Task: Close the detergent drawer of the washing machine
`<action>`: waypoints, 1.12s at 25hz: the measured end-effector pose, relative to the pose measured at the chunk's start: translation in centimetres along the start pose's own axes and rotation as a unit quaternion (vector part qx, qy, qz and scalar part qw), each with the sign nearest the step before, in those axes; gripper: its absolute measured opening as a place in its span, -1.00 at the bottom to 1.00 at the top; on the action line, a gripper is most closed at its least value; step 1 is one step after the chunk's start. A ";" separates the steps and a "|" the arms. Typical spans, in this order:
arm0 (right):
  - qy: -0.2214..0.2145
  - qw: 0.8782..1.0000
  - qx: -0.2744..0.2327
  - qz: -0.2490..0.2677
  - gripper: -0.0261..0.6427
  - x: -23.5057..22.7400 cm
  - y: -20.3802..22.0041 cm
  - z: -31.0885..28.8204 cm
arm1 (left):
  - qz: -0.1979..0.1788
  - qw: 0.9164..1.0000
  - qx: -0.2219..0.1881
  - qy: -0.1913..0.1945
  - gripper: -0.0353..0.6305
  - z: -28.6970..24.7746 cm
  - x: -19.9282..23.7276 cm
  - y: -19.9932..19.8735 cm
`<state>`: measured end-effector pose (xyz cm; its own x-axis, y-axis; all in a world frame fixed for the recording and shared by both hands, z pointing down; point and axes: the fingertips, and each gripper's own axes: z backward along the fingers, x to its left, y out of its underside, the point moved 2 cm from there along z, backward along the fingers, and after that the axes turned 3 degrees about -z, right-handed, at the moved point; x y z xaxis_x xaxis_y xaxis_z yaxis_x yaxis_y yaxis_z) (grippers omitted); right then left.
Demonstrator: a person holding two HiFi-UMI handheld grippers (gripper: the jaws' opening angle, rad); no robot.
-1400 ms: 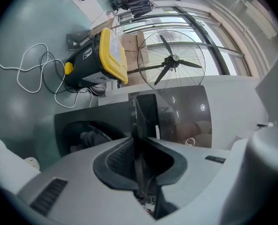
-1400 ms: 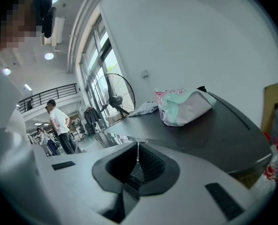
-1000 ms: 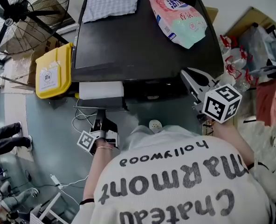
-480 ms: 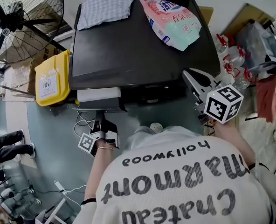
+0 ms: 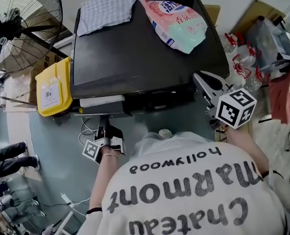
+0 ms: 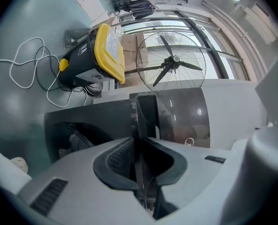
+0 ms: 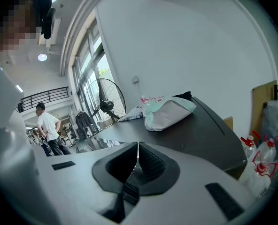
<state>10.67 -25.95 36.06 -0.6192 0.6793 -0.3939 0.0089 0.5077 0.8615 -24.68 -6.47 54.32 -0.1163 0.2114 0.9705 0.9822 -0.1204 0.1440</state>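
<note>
The detergent drawer [image 5: 102,102], white on top, sticks out of the dark washing machine [image 5: 140,58] at its front left corner. My left gripper [image 5: 105,125] is below it in the head view, shut on the drawer's thin dark front panel [image 6: 147,109]. In the left gripper view [image 6: 138,144] both pads press on that panel's edge. My right gripper [image 5: 200,78] hangs at the machine's front right corner, touching nothing. Its jaws [image 7: 138,149] are shut and empty.
A pink and green detergent bag [image 5: 177,23] and a checked cloth [image 5: 103,6] lie on the machine's top. A yellow bin [image 5: 52,87] and a big fan [image 5: 17,23] stand to its left. White cable [image 6: 26,74] lies on the floor; bottles [image 5: 238,62] stand at the right.
The drawer sticks out of the machine a little less than a second ago, with my left gripper still on its front. The head view has shifted slightly. The right gripper has barely moved.
</note>
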 end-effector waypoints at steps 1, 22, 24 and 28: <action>0.002 1.000 0.000 -0.001 -0.82 0.0 0.0 0.1 | 0.001 1.000 0.000 -0.002 -0.70 0.1 0.1 0.0; 0.040 0.999 -0.015 -0.019 -0.82 2.7 0.0 -0.4 | 0.035 0.998 0.034 -0.028 -0.70 -1.8 -0.9 -0.2; 0.045 0.999 -0.014 -0.022 -0.82 2.8 0.0 -0.5 | 0.038 0.998 0.039 -0.033 -0.70 -1.9 -0.9 -0.3; 0.057 0.998 -0.025 -0.034 -0.82 2.2 -0.2 -0.7 | 0.051 0.996 0.051 -0.052 -0.70 -2.4 -0.8 -0.2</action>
<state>8.73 -24.94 35.21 -0.7024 0.5785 -0.4146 -0.0723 0.5215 0.8502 -25.10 -8.92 53.99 -0.0035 0.3032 0.9529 0.9986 -0.0488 0.0192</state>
